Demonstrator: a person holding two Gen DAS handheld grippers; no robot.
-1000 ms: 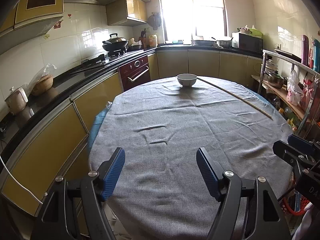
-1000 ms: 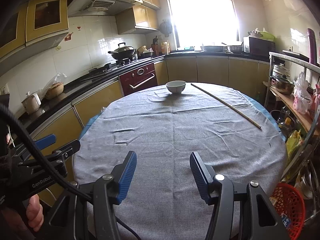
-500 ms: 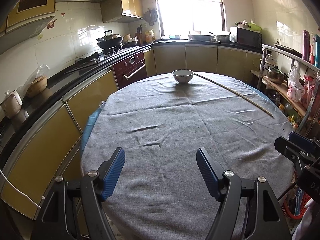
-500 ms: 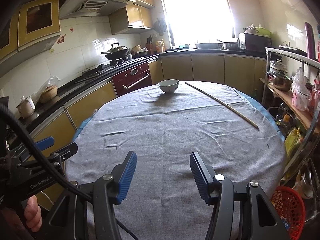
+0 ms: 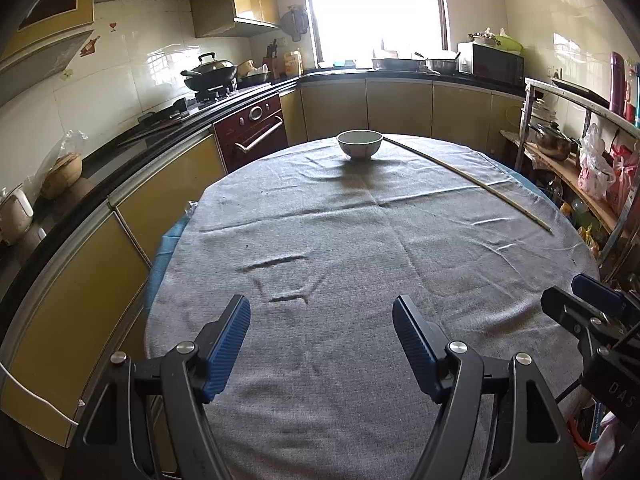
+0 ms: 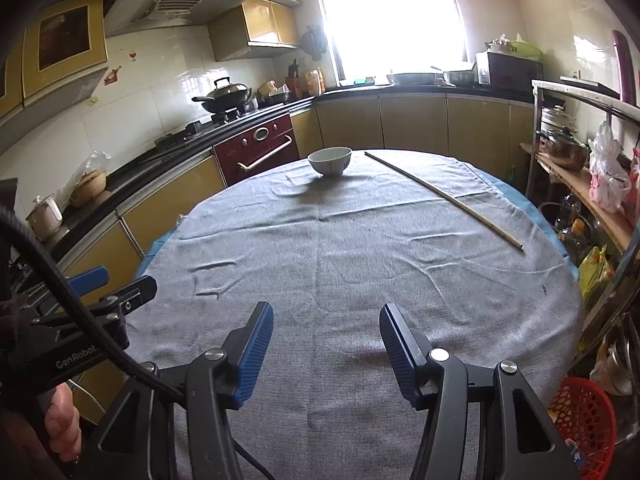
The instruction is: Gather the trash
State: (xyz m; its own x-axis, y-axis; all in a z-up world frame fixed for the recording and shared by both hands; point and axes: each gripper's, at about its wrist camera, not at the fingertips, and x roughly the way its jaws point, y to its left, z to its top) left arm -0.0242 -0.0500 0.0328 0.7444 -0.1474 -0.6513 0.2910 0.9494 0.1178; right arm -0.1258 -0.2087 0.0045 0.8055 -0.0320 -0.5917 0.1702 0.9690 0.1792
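A round tabletop (image 5: 360, 260) fills both views, draped in a grey woven cloth (image 6: 360, 248) with soft creases; a blue layer peeks out at its edge. Behind it curves a black counter (image 5: 160, 128) over glossy yellow cabinets. At the tabletop's far side stands a small white ceramic bowl (image 5: 359, 144), and just to its right a long thin pale stick (image 5: 468, 180) lies flat, running diagonally toward the right edge. No loose trash can be made out on the cloth. A red plastic lattice basket (image 6: 584, 420) sits on the floor at lower right. The left tongs (image 5: 321, 344) and right tongs (image 6: 326, 348), black with ribbed blue pads, both stand parted over the near cloth, holding nothing.
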